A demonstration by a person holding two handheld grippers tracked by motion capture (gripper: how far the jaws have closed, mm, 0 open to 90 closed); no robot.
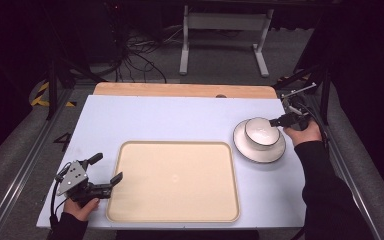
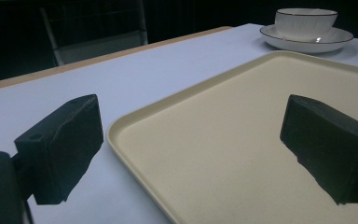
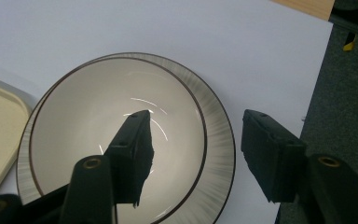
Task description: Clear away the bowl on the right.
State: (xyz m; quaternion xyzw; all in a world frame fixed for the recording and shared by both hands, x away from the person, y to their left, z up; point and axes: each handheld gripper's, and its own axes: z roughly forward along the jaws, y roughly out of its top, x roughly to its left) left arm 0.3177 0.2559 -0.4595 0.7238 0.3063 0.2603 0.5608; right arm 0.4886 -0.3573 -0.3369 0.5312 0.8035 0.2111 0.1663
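A white bowl (image 1: 261,131) with a dark rim stands on a white plate (image 1: 275,152) at the table's right. My right gripper (image 1: 279,121) reaches it from the right and is open. In the right gripper view one jaw hangs inside the bowl (image 3: 98,116) and the other outside it, over the plate (image 3: 219,135); neither pad touches the rim. A cream tray (image 1: 175,180) lies at the front middle. My left gripper (image 1: 107,168) rests open at the tray's left edge with nothing between its jaws; the tray (image 2: 242,140) corner lies beyond them.
The white table top (image 1: 180,115) has a wooden strip (image 1: 180,90) along its far edge. A metal stand and cables sit on the floor behind it. Far off in the left gripper view, the bowl (image 2: 305,23) and plate (image 2: 340,39) stand past the tray.
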